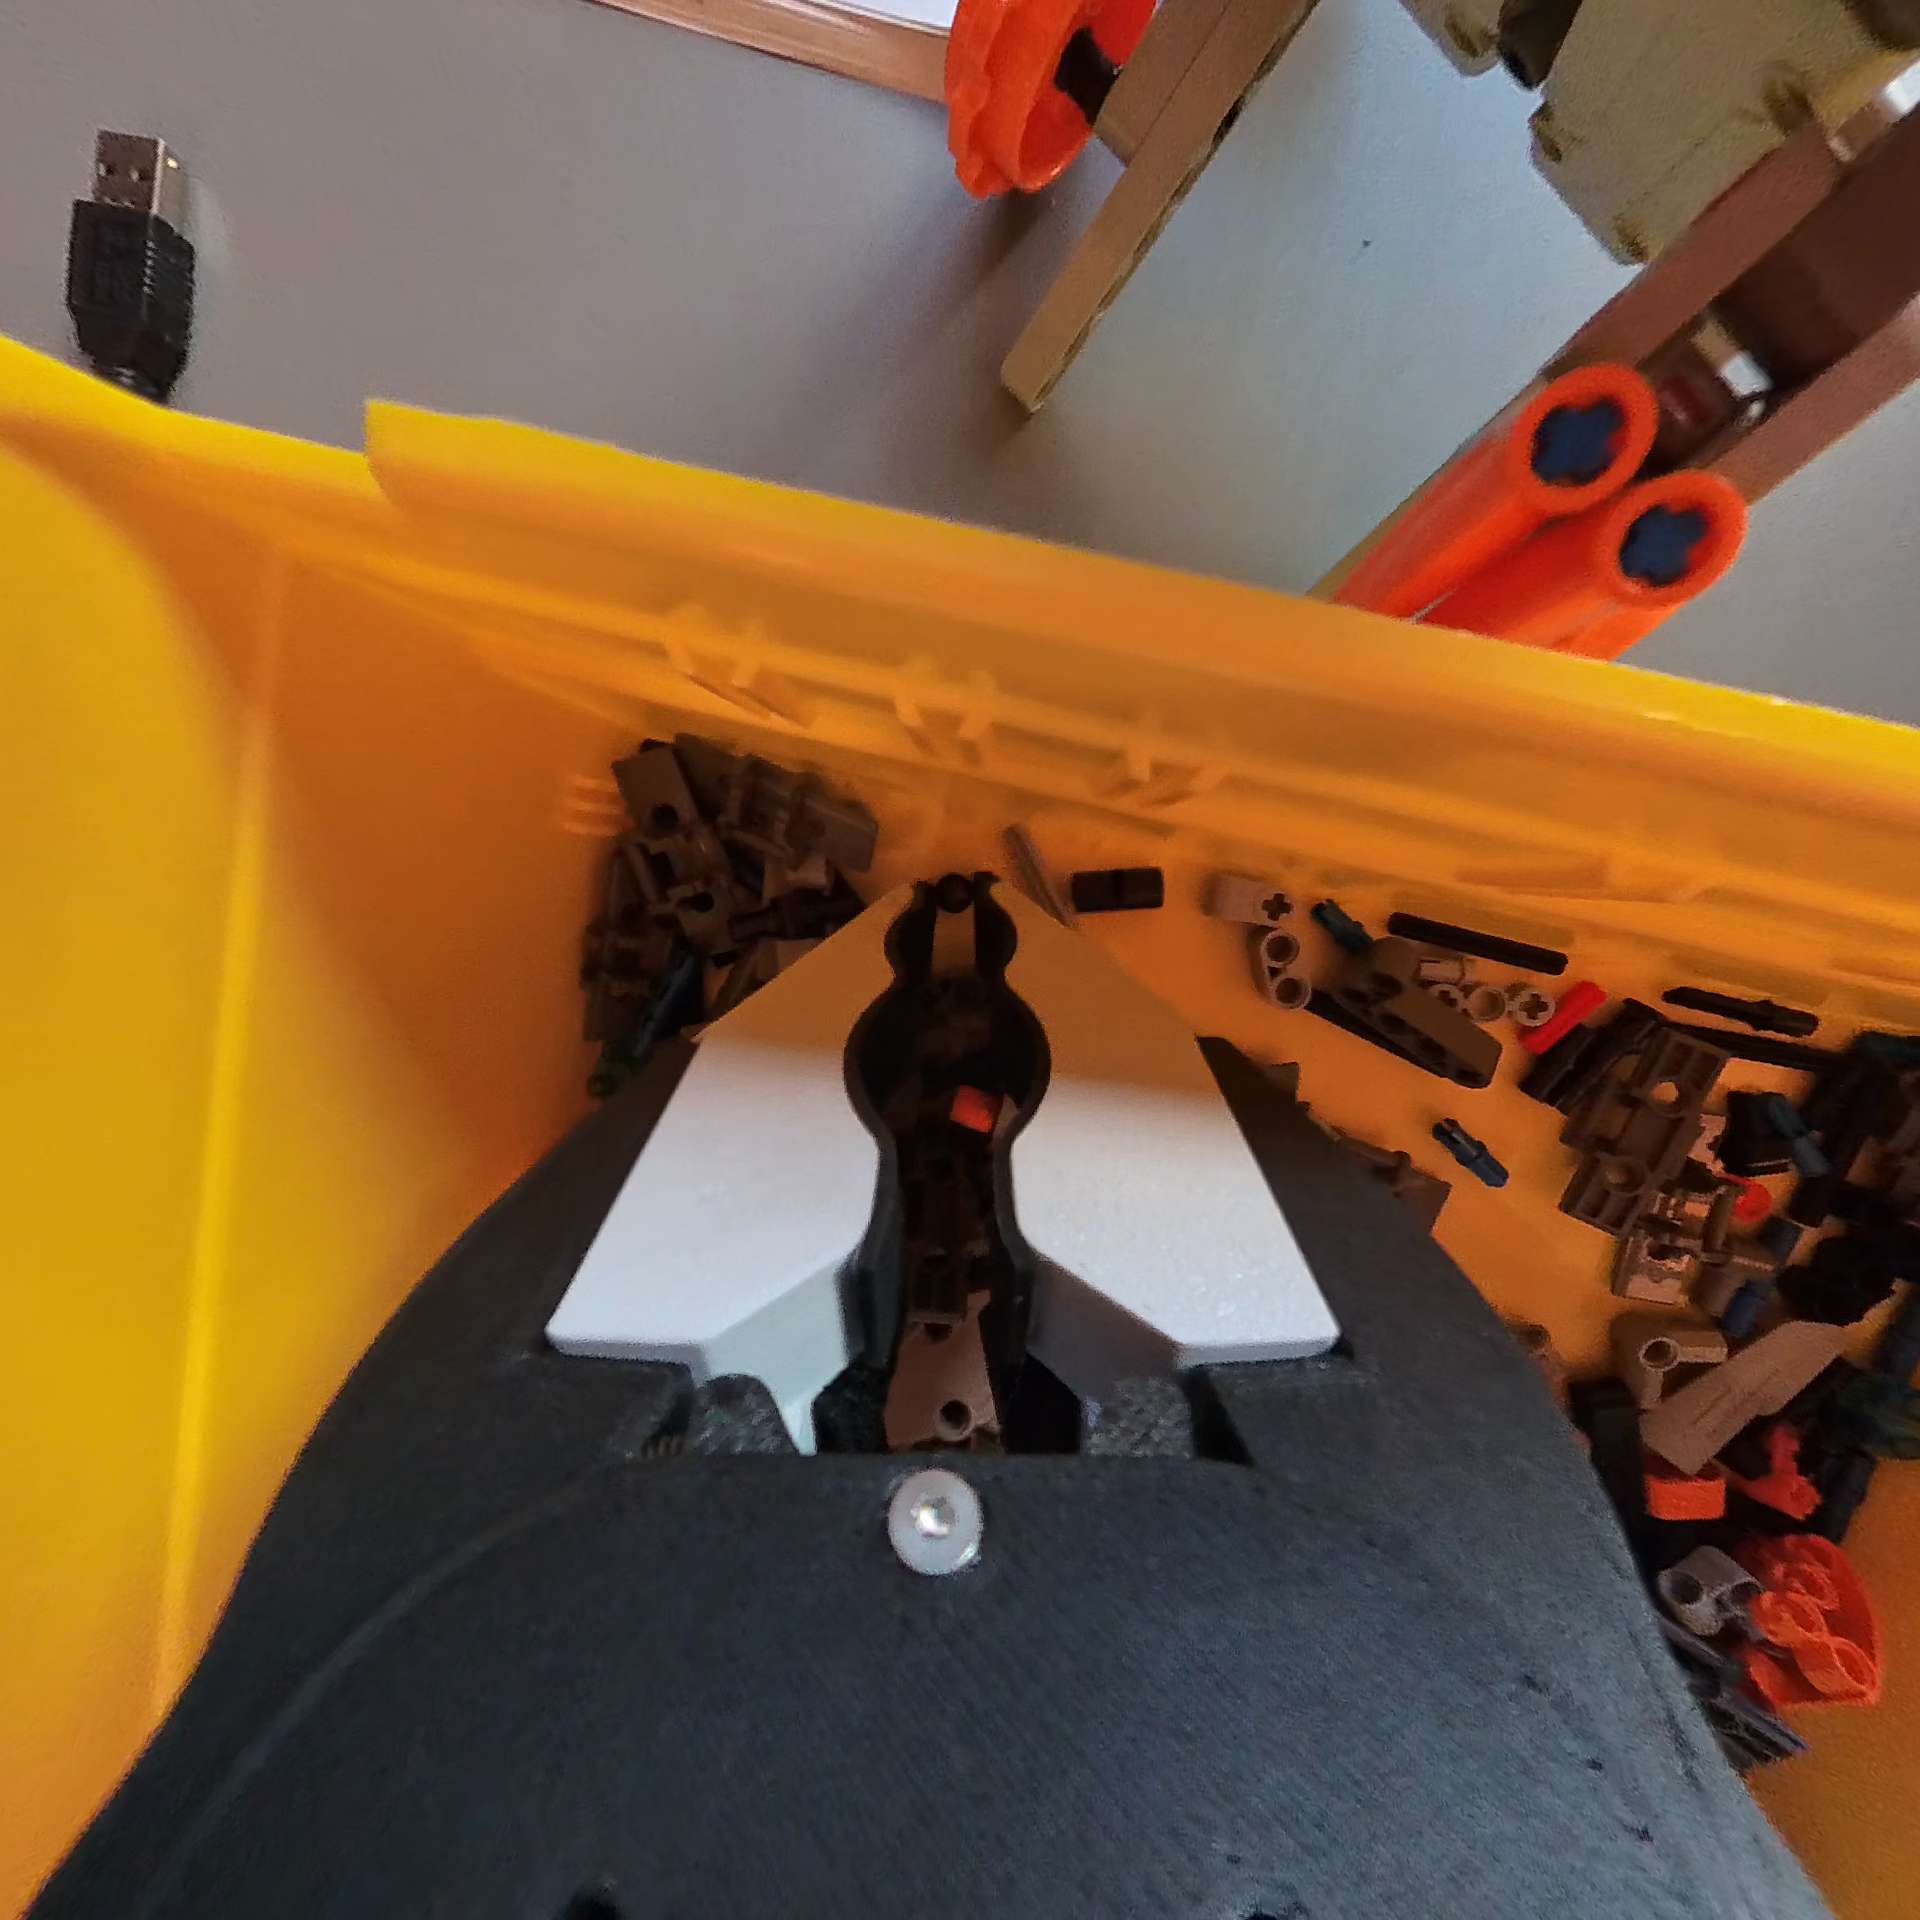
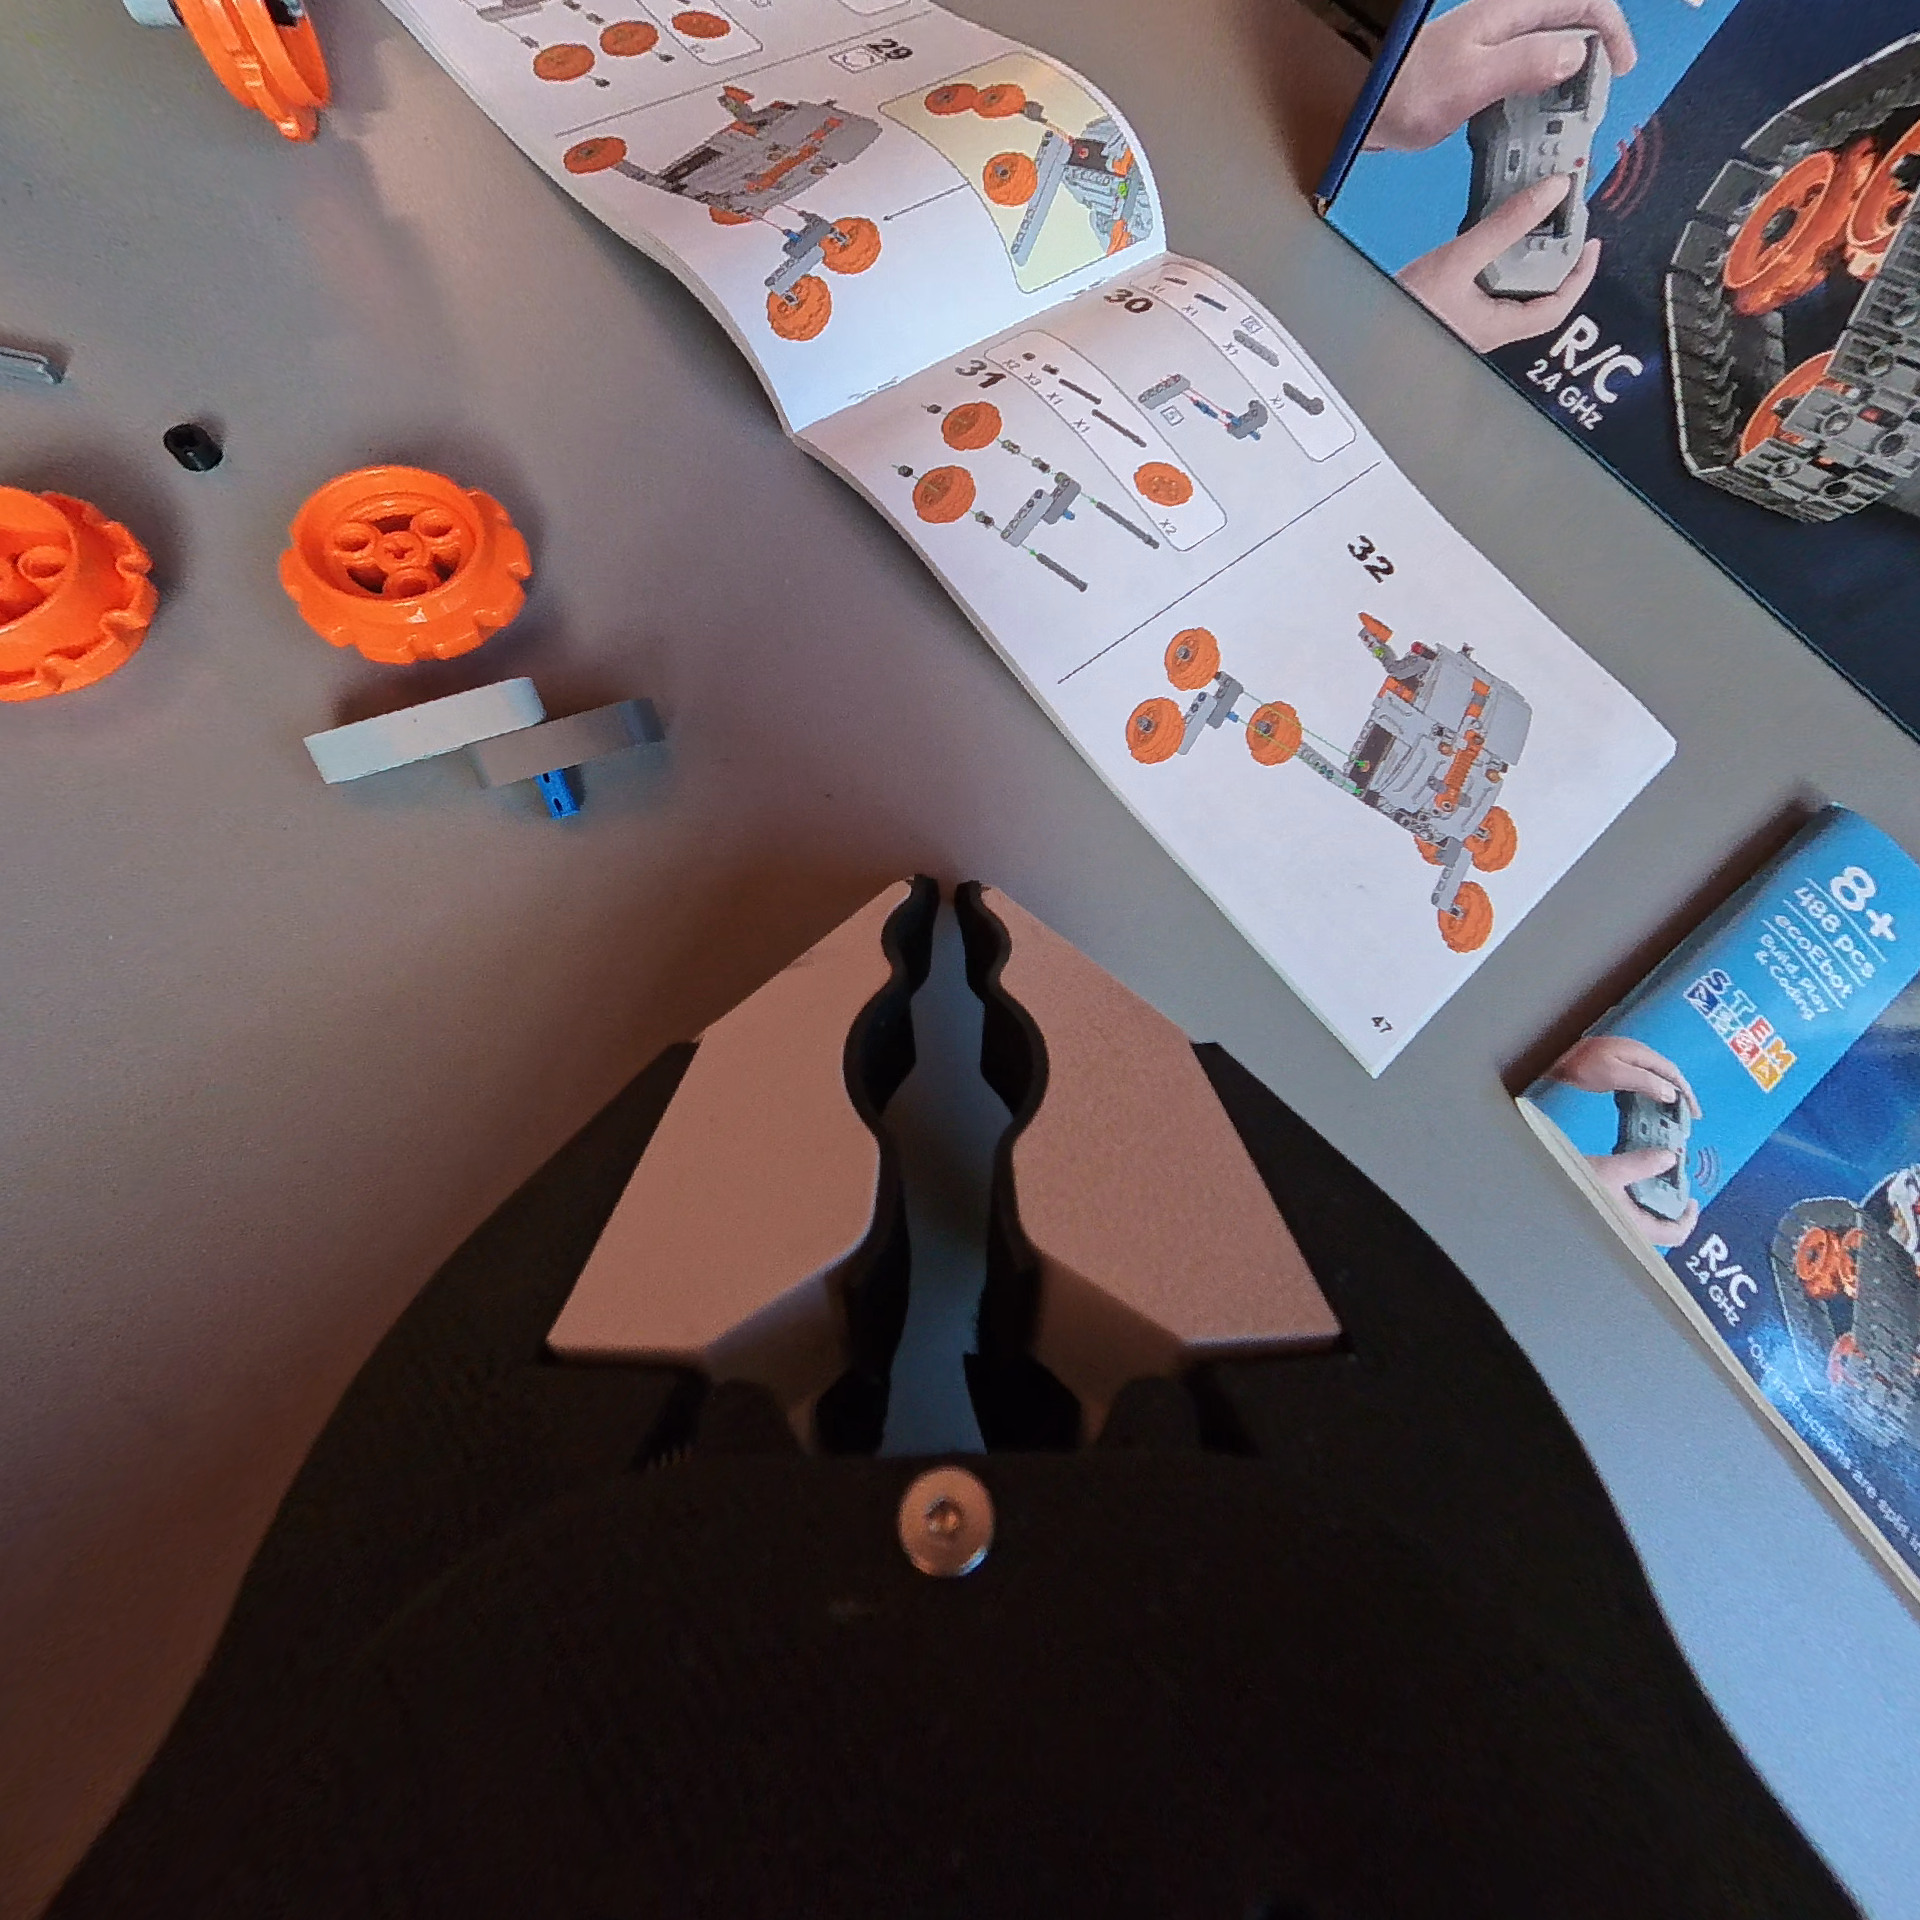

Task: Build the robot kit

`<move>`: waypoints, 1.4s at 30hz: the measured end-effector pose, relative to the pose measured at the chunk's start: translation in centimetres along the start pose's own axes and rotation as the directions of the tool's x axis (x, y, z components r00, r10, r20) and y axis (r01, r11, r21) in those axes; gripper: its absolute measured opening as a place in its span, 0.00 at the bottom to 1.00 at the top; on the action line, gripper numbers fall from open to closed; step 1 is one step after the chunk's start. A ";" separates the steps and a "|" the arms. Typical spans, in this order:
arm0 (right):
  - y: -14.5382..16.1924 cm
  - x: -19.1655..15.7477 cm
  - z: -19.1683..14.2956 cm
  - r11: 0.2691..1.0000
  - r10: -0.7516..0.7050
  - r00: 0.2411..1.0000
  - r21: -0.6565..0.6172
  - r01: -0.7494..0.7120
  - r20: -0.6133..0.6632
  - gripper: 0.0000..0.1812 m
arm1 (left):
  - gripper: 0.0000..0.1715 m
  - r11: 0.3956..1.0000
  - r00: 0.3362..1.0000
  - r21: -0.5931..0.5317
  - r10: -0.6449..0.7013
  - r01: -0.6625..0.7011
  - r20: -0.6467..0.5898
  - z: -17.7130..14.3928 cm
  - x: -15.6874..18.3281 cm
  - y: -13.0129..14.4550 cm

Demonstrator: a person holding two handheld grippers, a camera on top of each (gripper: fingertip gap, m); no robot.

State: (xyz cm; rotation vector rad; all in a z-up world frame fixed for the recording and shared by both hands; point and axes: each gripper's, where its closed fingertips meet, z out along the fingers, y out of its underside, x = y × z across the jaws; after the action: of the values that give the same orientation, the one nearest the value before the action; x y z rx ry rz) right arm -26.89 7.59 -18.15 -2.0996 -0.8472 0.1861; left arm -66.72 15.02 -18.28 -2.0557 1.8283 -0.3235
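Our left gripper sits inside the yellow plastic bin, tips pinching a small black round-headed pin among loose dark building pieces — our right gripper, nearly closed and empty, hovers over the grey table near the open white instruction booklet.

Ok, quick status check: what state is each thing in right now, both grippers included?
left gripper: shut on a small black pin, inside the yellow bin
small black pin: pinched at the fingertips
right gripper: nearly shut, empty, above the grey table
instruction booklet: open, lying flat
second booklet: closed
orange wheel: loose, lying on its side
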 end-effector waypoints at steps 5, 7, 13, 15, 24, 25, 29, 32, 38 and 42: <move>0.0 0.0 0.0 1.000 -0.005 1.000 0.000 0.005 -0.001 0.03 | 0.03 0.998 0.995 0.063 0.002 -0.008 0.098 -2.7 -0.1 -1.0; 0.0 -0.1 0.0 1.000 -0.009 1.000 0.000 0.009 -0.002 0.03 | 0.03 0.993 0.985 0.113 0.000 -0.019 0.171 -4.9 0.0 -1.8; -0.1 -0.1 0.0 1.000 -0.009 1.000 0.000 0.009 0.003 0.02 | 0.03 0.945 0.892 0.250 0.080 -0.210 0.446 -11.4 3.5 -4.3; 0.0 -0.1 0.1 1.000 0.012 1.000 -0.001 -0.012 0.010 0.03 | 0.03 0.924 0.862 0.265 0.114 -0.275 0.494 -12.5 5.6 -5.5; 0.1 -0.3 -0.2 0.999 0.047 0.999 -0.006 -0.047 -0.007 0.03 | 0.03 0.874 0.921 0.388 0.147 -0.291 0.360 -10.4 16.8 -14.4; 0.2 -0.4 -0.2 0.999 0.048 0.999 -0.007 -0.048 -0.008 0.04 | 0.03 0.884 0.941 0.388 0.142 -0.260 0.308 -9.0 18.1 -15.4; 0.2 -0.6 -0.4 0.999 0.042 0.999 -0.007 -0.043 -0.010 0.04 | 0.03 0.964 0.978 0.236 0.073 -0.119 0.197 -1.6 19.2 -16.6; 0.2 -0.6 -0.4 0.999 0.048 0.999 -0.008 -0.048 -0.009 0.03 | 0.03 0.981 0.985 0.194 -0.005 -0.029 0.171 2.4 17.8 -17.3; 0.1 -0.9 -0.3 0.999 0.046 0.999 -0.016 -0.046 0.001 0.04 | 0.03 0.994 0.976 0.092 -0.077 0.059 0.203 6.7 15.6 -18.9; 0.2 -1.0 -0.4 0.999 0.041 0.999 -0.014 -0.041 0.010 0.04 | 0.03 0.991 0.971 0.083 -0.122 0.107 0.205 8.1 14.6 -19.5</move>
State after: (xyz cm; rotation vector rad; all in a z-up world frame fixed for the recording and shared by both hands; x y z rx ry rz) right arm -27.39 6.67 -18.18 -2.1319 -0.8140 0.2129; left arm -43.87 3.33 -18.47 -2.0649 1.5565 -0.1899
